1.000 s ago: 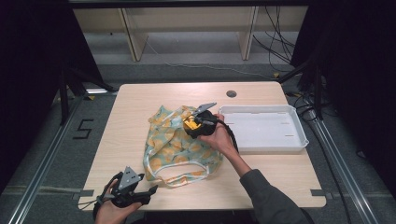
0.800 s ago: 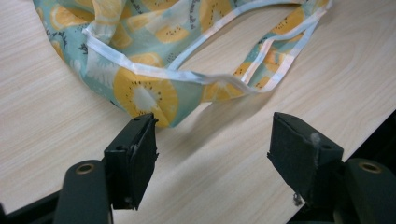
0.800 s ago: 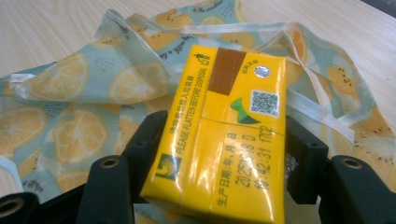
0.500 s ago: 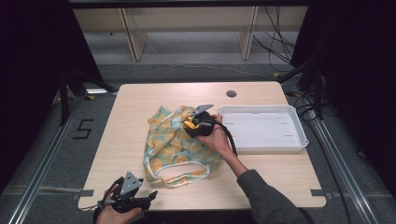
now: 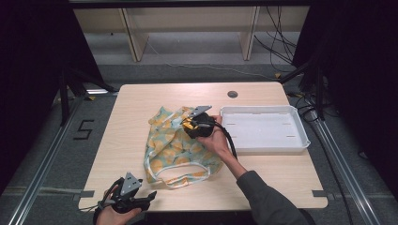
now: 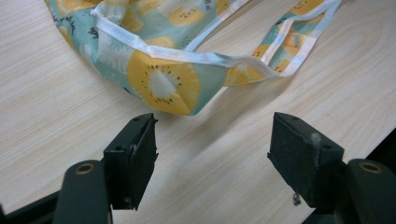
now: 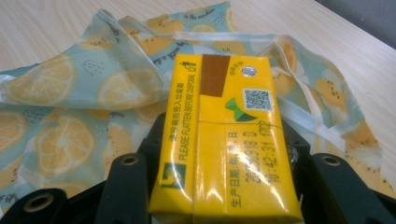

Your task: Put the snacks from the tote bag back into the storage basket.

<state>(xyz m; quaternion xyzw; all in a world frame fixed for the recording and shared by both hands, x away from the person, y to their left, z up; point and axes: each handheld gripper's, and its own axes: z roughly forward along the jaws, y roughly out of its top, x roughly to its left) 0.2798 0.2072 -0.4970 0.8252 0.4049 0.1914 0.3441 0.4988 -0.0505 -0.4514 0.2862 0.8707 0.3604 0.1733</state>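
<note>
Yellow carton (image 7: 224, 140) between right jaws

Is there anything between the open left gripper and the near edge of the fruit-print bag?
Nothing visible. In the left gripper view, the left gripper is open over bare table, and the fruit-print bag lies just ahead of its jaws. The right gripper holds a yellow carton over the bag's far end.
</note>
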